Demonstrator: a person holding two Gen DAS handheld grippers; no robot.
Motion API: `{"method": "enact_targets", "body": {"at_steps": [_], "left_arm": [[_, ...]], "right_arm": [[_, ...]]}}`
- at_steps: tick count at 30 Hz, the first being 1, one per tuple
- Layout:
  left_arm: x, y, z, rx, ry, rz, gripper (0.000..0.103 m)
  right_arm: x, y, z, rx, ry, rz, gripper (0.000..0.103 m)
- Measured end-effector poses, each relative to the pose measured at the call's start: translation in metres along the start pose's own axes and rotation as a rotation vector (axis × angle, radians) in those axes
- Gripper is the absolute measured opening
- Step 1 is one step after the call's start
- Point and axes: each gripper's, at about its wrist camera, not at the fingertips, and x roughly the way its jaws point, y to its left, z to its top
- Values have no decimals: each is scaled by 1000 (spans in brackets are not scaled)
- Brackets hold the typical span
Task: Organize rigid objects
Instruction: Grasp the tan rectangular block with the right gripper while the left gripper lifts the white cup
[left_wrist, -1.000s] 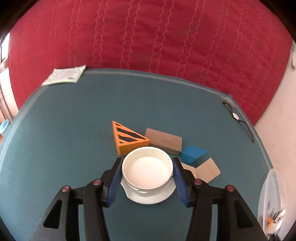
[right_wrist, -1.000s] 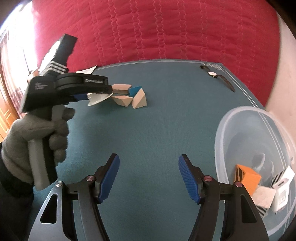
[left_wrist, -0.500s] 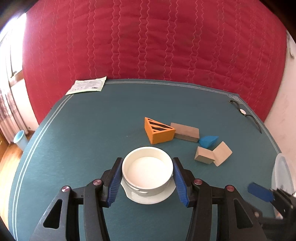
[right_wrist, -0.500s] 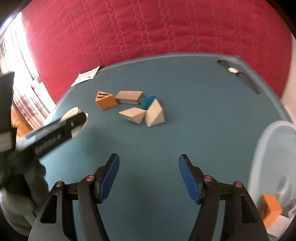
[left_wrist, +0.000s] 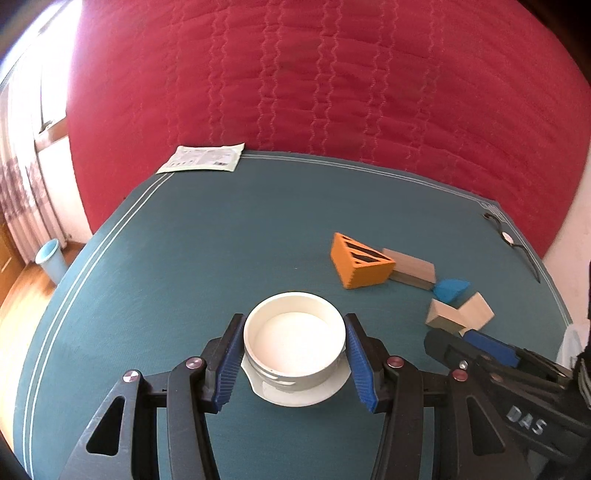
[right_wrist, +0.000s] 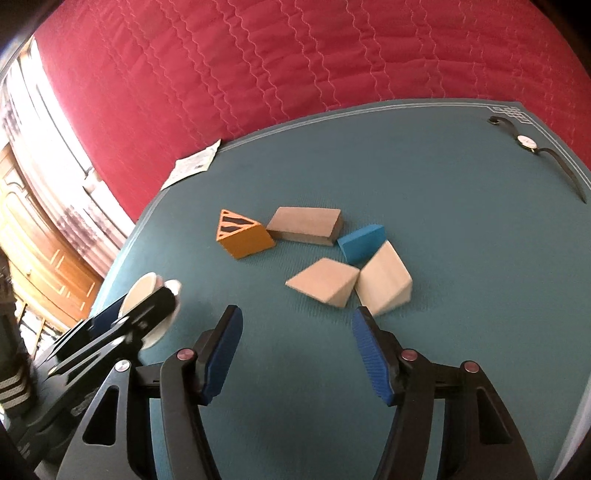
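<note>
Left jaws (left_wrist: 293, 356) clamp white cup (left_wrist: 294, 341); round wall may slip. Right jaws (right_wrist: 296, 350) open, narrowing, empty; could knock pale wedges (right_wrist: 384, 282) askew.

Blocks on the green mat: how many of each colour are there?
Orange striped block: 1
Blue block: 1
Plain wooden blocks: 3
Total: 5

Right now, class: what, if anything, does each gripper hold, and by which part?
The left gripper clamps a white round container by opposite sides of its wall. The right gripper holds nothing; its jaws, just closing, have nothing between them.
</note>
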Motion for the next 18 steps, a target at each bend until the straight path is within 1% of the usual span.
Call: {"method": "enact_targets", "body": {"at_steps": [4,7,12,15,17,18], "left_arm": [[1,4,0,-16,6,2,55],[3,5,-1,-20,13,3,55],[4,6,-2,-23,17,2,55],[4,6,-3,-23,17,0,55],[3,6,-3,-23,18,-1,55],[3,6,-3,-22,18,-1,55]], "right_arm": [[12,3,7,-15,-13,-33,61],[19,8,12,-37,-18,-68,56],[26,18,17,-93,-37,-169,43],[26,19,16,-105,-44,-199,38],[24,17,17,-100,-46,-204,34],[23,15,17,-93,-47,-201,34]]}}
